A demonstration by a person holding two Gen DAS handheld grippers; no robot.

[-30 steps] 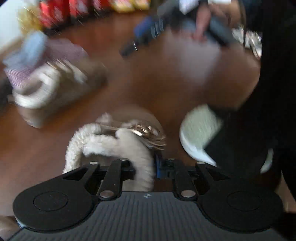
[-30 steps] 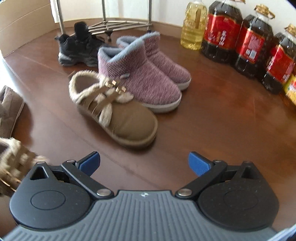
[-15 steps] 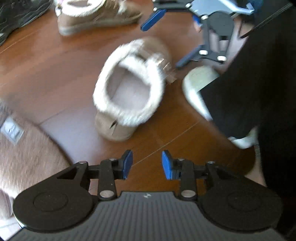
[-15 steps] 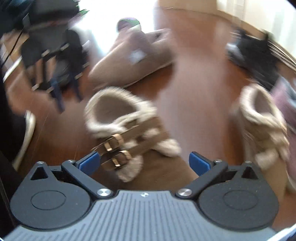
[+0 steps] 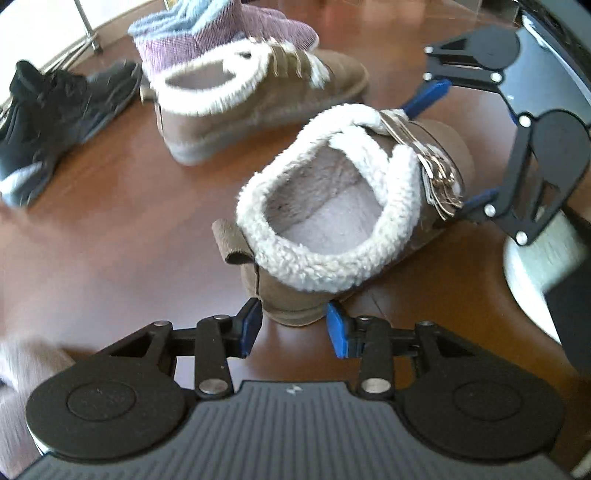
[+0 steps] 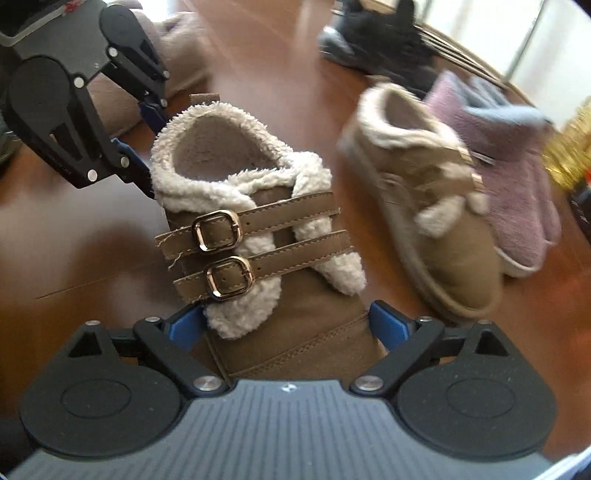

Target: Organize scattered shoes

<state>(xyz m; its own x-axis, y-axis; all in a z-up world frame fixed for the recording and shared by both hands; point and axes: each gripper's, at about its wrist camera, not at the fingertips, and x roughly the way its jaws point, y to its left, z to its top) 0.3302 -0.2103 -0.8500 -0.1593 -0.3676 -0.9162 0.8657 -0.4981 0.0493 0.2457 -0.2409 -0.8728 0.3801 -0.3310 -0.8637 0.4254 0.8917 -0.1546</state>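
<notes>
Here the brown boot (image 6: 258,258) stands on the wooden floor (image 5: 110,229) between both tools, heel toward the left gripper (image 5: 293,326) and toe toward the right gripper (image 6: 286,323).

Left gripper: the jaws have just been opening and now stand part open on either side of the heel. The blue pads sit just beside the heel counter; whether they touch it cannot be told, and no squeeze shows in the suede. Judged purpose: to steady or steer the heel end.

Right gripper: the jaws have just been closing from wide and now straddle the toe section below the straps. The blue pads (image 6: 386,325) lie against or just beside the boot's sides; a firm clamp cannot be confirmed. Judged purpose: a two-point hold, toe and heel, so the boot can be lifted or turned without tipping.

Boot appearance: tan suede upper, cream fleece collar and lining, two straps with gold buckles (image 6: 218,230) across the instep, a suede pull tab at the heel, upright on its sole.

Beyond it stands the matching boot (image 5: 258,92), well apart and toe pointing the same general way. Judged target: alongside this mate. Behind the mate stand the purple knit boots (image 5: 221,33), and farthest left the black sneakers (image 5: 55,107).
</notes>
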